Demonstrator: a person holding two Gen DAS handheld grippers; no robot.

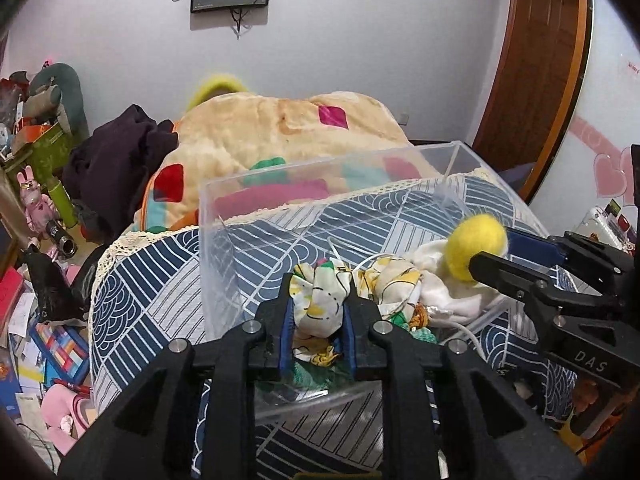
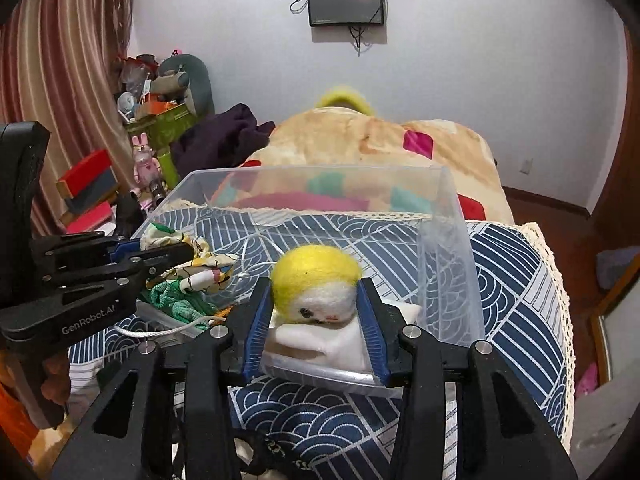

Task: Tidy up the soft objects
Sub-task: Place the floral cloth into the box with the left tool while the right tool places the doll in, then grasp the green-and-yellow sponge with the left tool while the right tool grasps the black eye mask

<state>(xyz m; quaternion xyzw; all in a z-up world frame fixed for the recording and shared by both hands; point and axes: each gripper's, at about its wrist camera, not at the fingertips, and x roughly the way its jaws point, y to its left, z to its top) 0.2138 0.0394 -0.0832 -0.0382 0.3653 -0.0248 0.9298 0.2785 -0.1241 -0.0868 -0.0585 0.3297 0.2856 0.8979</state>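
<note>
Felt toy (image 2: pixel 316 288) between right gripper (image 2: pixel 316 312) fingers, above clear bin (image 2: pixel 448 216).

"GenRobot.AI" on left gripper (image 2: pixel 158 254), "DAS" on right gripper (image 1: pixel 490 258)

White wall (image 2: pixel 480 60) with a dark screen (image 2: pixel 346 2) at twelve o'clock; striped curtain (image 2: pixel 60 60) at ten; wooden door (image 1: pixel 536 68) at two.
</note>
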